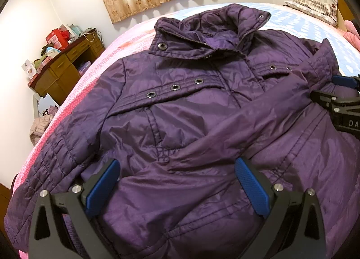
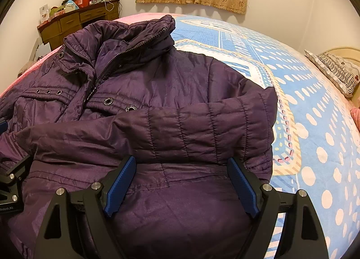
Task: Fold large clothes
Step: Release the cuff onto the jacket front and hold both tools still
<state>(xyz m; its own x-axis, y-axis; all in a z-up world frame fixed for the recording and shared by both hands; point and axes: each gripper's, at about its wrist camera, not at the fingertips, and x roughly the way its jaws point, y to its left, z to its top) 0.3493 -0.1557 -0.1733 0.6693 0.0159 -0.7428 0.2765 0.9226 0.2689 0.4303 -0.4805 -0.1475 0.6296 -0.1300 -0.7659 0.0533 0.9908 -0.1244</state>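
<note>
The quilted dark-purple padded jacket [image 1: 193, 110] is lying front-up on the bed [image 2: 315, 110], collar away from both tongs. One sleeve [image 2: 180, 133] is lying folded crosswise over the chest, just ahead of the right tongs [image 2: 182, 182]. The other sleeve [image 1: 58, 157] is running down beside the left tongs [image 1: 177, 187], which are nearer to it. Both tongs are standing spread, pinching nothing.

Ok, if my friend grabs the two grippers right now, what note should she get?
Left gripper: open, holding nothing, over the jacket's lower front.
Right gripper: open, holding nothing, just below the folded sleeve.
Shiny purple quilted jacket: front up on the blue dotted bedspread, collar away from you.
Done: the right-side sleeve lies across the chest.
Left: the other sleeve hangs out to the side; fold it in, then fold the body.
</note>
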